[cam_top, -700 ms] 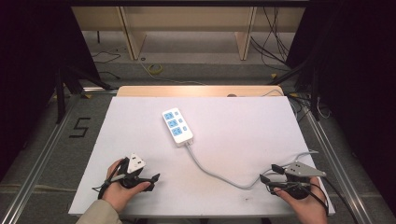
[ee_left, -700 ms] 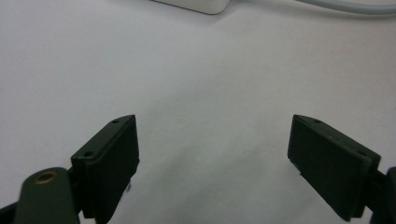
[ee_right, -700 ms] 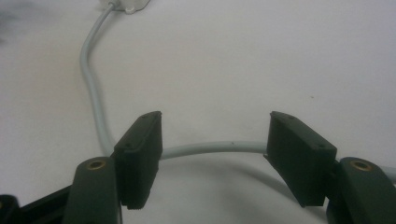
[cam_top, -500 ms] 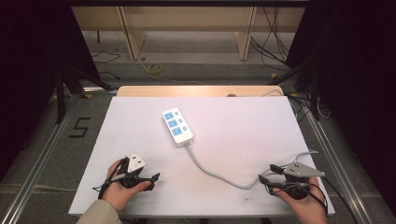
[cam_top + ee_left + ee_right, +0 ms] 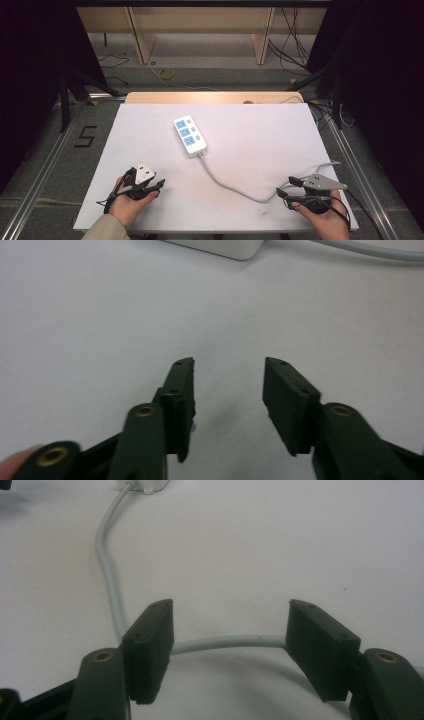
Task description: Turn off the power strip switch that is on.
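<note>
Change since earlier: almost nothing; the power strip and its cable lie as they did, and the right gripper has at most edged slightly toward the cable.
Power strip: flat on the worktop, a little left of centre, well apart from both grippers.
Long axis: slanted, the far end toward the back-left, the cable end toward the front-right, socket face up.
Cable: leaves the near end, curves right toward the front-right corner.
Right gripper: jaws spread, straddling the cable low over the worktop, not yet closed on it.
Left gripper: jaws apart, empty, at the front-left, bare worktop between them.
Progress: seemingly at the start; nothing gripped or lifted.
Left to do: probably closing on the cable, then whatever handling follows.
</note>
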Tool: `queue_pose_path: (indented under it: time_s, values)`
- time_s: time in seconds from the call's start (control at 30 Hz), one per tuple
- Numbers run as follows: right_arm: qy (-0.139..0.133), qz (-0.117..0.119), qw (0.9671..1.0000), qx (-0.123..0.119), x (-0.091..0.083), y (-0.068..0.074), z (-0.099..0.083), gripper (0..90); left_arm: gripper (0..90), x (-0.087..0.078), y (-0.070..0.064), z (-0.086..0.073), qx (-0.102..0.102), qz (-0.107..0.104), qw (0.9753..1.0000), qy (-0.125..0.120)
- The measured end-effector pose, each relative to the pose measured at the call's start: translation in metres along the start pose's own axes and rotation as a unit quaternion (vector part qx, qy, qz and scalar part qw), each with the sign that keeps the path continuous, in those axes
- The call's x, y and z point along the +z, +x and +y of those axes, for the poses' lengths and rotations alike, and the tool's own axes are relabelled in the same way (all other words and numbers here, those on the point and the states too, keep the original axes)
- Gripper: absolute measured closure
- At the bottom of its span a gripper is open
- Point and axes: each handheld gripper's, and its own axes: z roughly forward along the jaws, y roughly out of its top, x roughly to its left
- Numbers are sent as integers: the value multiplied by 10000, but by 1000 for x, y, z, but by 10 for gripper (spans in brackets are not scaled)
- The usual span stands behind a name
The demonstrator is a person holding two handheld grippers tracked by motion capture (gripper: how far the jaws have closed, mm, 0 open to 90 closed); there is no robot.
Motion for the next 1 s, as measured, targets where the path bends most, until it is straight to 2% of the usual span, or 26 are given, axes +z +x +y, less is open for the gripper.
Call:
queue_pose_path:
  time_s: [0.1, 0.2, 0.33, 0.53, 0.8, 1.0]
  values:
    - [12, 7, 10000, -5, 1, 0, 0, 366, 809, -2, 2, 0, -85, 57, 9999, -37]
    - [22, 15, 10000, -1, 1, 0, 0, 366, 895, -3, 3, 0, -131, 82, 9999, -30]
    - [31, 18, 10000, 10, 1, 0, 0, 366, 897, -3, 1, 1, -42, 45, 9999, 105]
    - [14, 55, 10000, -24, 2, 0, 0, 366, 897, -2, -1, 6, -59, -62, 9999, 133]
    - [40, 69, 10000, -41, 2, 1, 0, 366, 897, -2, -1, 12, -192, -98, 9997, 87]
    - [68, 78, 9999, -53, 4, 1, 0, 367, 898, -2, 0, 15, -255, -103, 9995, 164]
